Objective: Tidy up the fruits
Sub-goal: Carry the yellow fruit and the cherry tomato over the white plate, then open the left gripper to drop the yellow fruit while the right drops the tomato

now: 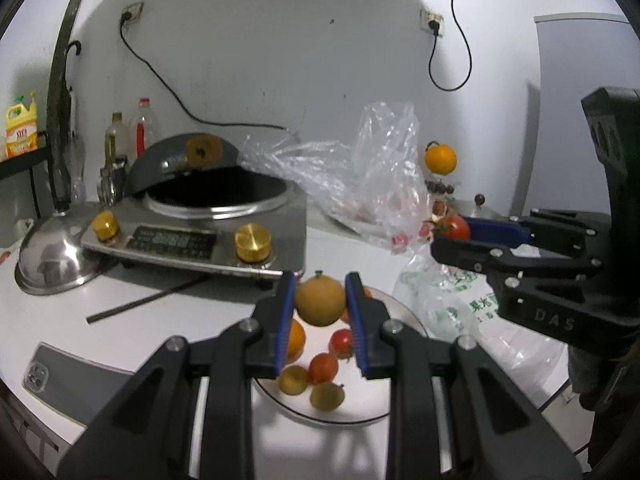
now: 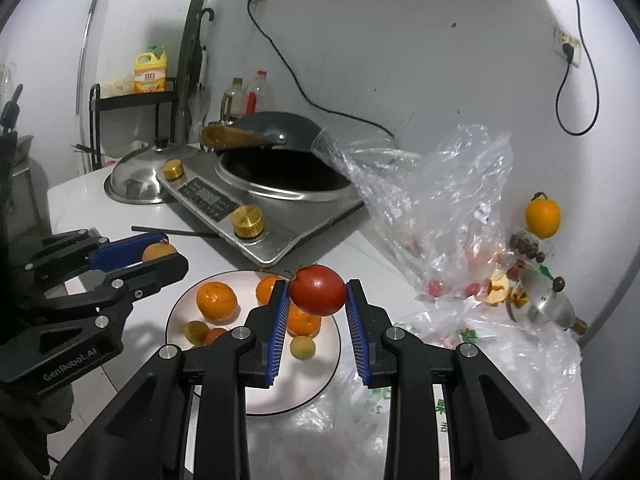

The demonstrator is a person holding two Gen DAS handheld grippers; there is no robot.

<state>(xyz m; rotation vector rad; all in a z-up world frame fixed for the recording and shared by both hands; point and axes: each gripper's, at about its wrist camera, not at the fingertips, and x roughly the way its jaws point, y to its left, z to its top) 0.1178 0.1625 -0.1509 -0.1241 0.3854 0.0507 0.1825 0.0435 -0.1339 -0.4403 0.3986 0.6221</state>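
My left gripper is shut on a round tan-brown fruit, held above a white plate. My right gripper is shut on a red tomato with a green stem, also over the plate. On the plate lie mandarins, small red tomatoes and small yellow-green fruits. In the left wrist view the right gripper and its tomato show at the right. In the right wrist view the left gripper and its fruit show at the left.
A steel induction cooker with a black wok stands behind the plate, a steel lid to its left. Crumpled plastic bags with small red fruit lie to the right. An orange rests by the wall. A dark chopstick lies on the counter.
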